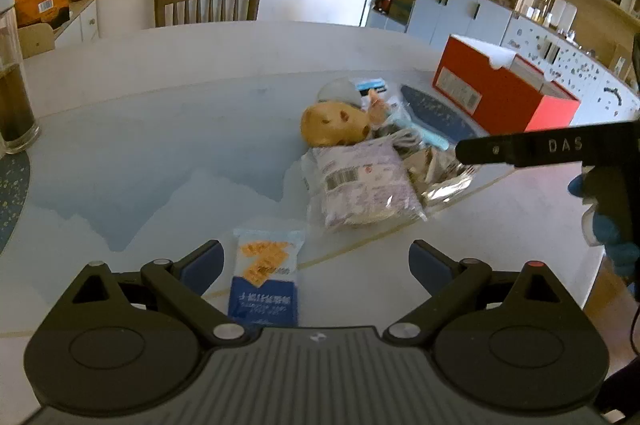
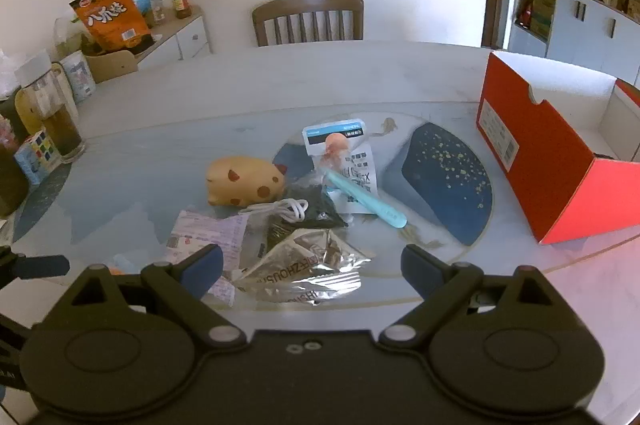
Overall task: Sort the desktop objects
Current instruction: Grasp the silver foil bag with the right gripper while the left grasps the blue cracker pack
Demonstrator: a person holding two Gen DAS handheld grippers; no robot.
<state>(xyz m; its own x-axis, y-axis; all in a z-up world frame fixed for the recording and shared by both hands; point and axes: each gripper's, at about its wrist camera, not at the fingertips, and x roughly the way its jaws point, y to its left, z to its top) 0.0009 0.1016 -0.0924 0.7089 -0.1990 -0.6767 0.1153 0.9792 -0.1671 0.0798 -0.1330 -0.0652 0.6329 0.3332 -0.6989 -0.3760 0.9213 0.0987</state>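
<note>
Blue-and-white packet [image 1: 265,275] lies flat on the worktop [image 1: 160,145] between the wide-open, empty fingers of the left hand-held gripper [image 1: 316,261]; lower squarely, then close. Right hand-held gripper [image 2: 312,265], also open and empty, hovers above the silver foil pouch [image 2: 312,265].

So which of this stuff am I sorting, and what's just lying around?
To sort: pig toy, white cable, teal brush, silver pouch, purple packet, blue sachet, probably into the red box.

Lying about: orange snack bag, tea bottle, jar, chair.
</note>
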